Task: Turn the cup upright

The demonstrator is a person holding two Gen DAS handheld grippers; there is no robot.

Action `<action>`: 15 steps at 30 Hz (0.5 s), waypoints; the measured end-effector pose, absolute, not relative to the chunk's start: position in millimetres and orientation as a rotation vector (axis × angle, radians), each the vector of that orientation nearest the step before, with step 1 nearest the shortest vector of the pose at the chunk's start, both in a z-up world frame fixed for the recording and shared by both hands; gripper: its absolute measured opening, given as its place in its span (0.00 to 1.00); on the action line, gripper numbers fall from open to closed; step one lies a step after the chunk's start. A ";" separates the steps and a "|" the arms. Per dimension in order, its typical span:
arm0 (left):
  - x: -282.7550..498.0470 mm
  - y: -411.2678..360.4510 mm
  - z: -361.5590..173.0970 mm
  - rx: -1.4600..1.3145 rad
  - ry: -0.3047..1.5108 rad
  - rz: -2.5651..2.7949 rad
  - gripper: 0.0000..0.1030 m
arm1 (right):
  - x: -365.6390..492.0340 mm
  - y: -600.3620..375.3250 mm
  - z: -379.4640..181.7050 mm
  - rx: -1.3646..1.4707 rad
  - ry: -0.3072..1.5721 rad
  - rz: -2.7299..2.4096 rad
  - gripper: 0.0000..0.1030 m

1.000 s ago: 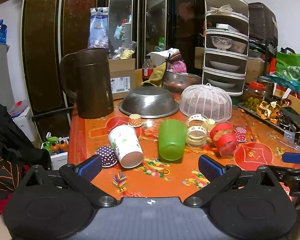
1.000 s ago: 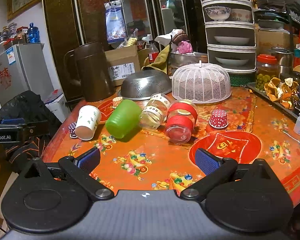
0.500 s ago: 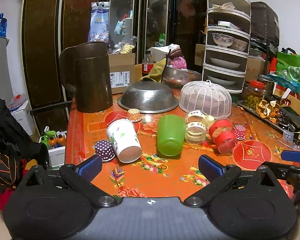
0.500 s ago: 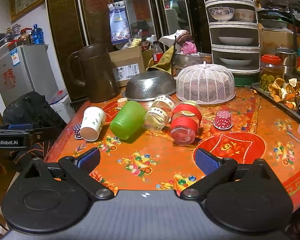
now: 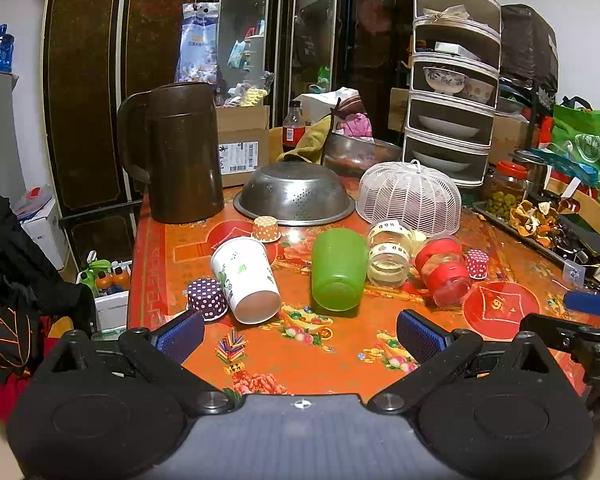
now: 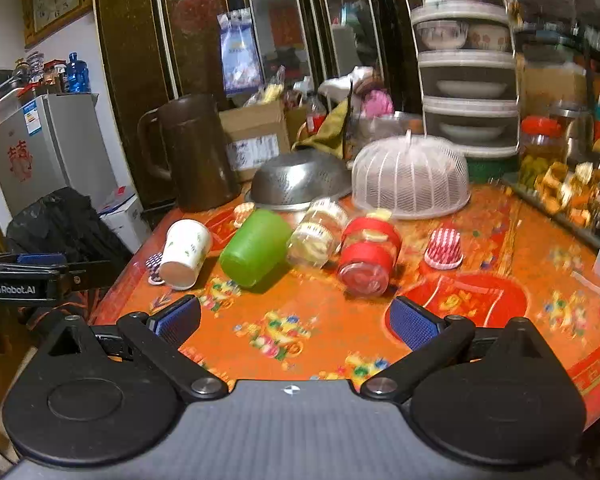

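Several cups lie on their sides in a row on the orange patterned table [image 5: 340,364]: a white paper cup [image 5: 245,279] [image 6: 185,253], a green plastic cup [image 5: 338,269] [image 6: 255,247], a clear jar with white bands [image 5: 390,255] [image 6: 318,233] and a clear jar with red bands [image 5: 442,269] [image 6: 368,254]. All have their mouths toward me. My left gripper [image 5: 300,330] is open and empty, short of the white and green cups. My right gripper [image 6: 293,318] is open and empty, short of the green cup and the jars.
Small cupcake liners sit around the cups: purple dotted [image 5: 207,299], orange [image 5: 266,229], red striped [image 6: 444,249]. Behind stand a brown pitcher [image 5: 179,152], an upturned steel colander [image 5: 295,199], a white mesh food cover [image 5: 410,199] and a tiered dish rack [image 5: 452,92]. A cluttered tray [image 5: 540,216] lies at right.
Both grippers have moved forward toward the row of cups, which now look larger and nearer. The right view is blurred by motion. The cups have not moved.
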State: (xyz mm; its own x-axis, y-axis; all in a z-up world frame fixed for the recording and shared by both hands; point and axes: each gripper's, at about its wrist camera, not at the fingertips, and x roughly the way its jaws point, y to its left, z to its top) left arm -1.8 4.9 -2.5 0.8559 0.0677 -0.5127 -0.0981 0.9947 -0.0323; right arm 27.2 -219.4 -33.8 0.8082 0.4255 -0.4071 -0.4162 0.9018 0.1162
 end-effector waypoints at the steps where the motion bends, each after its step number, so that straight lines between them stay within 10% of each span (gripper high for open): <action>1: -1.8 4.9 -2.5 -0.059 0.537 0.087 1.00 | 25.7 -218.2 -34.1 0.007 0.424 0.447 0.99; 15: -3.2 5.6 -4.1 -0.057 0.540 0.090 1.00 | 31.0 -222.0 -34.6 0.055 0.467 0.478 0.99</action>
State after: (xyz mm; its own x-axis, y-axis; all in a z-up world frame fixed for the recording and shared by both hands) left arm -3.2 5.6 -4.1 0.8537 0.0709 -0.5159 -0.1010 0.9944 -0.0305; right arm 31.0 -222.0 -34.6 0.7846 0.4556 -0.4205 -0.4309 0.8884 0.1584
